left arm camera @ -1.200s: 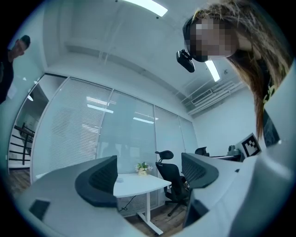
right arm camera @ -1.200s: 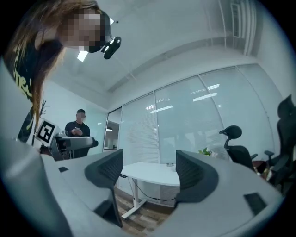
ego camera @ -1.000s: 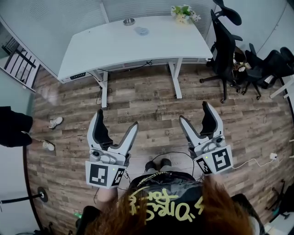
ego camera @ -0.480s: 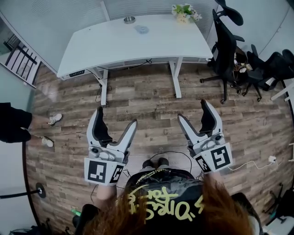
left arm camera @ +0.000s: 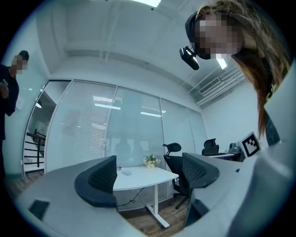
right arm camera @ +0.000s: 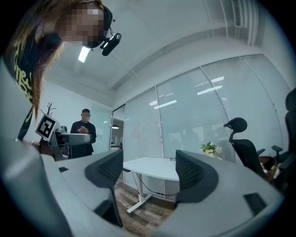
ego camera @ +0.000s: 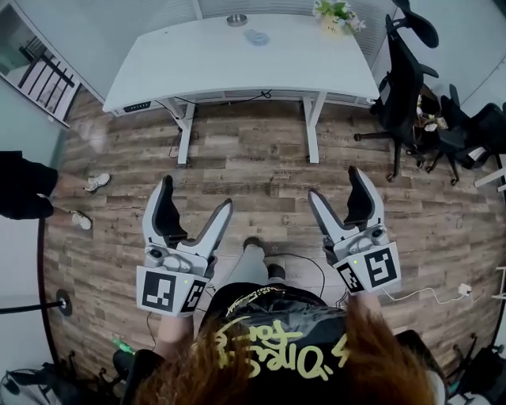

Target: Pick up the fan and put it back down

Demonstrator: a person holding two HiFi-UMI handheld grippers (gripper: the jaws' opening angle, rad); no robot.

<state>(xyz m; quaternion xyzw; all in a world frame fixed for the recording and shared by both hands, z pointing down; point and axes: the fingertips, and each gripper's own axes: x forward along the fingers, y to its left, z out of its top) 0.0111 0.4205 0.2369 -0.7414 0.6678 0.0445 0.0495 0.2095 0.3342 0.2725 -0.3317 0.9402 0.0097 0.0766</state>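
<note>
Head view: my left gripper (ego camera: 196,191) sits lower left of centre and my right gripper (ego camera: 334,183) lower right. Both are held over the wood floor (ego camera: 261,170), well apart from the white surface (ego camera: 237,67) at the top of the frame. Fan (ego camera: 255,36) = small pale-blue round thing lying on that surface near its far edge, too small for detail. Just up-left of it is a metal bowl (ego camera: 236,20); flowers (ego camera: 336,12) stand at the top right corner of the surface. Black office chairs (ego camera: 407,75) are at the right edge. A person (ego camera: 20,194) in dark clothes is cut off by the left edge.

Left gripper view: my jaws are spread wide with nothing between them. The surface, the flowers and a chair show through the gap, low and centre.

Right gripper view: my jaws are spread here too and hold nothing. The surface shows through the gap, and the person stands at mid left.
</note>
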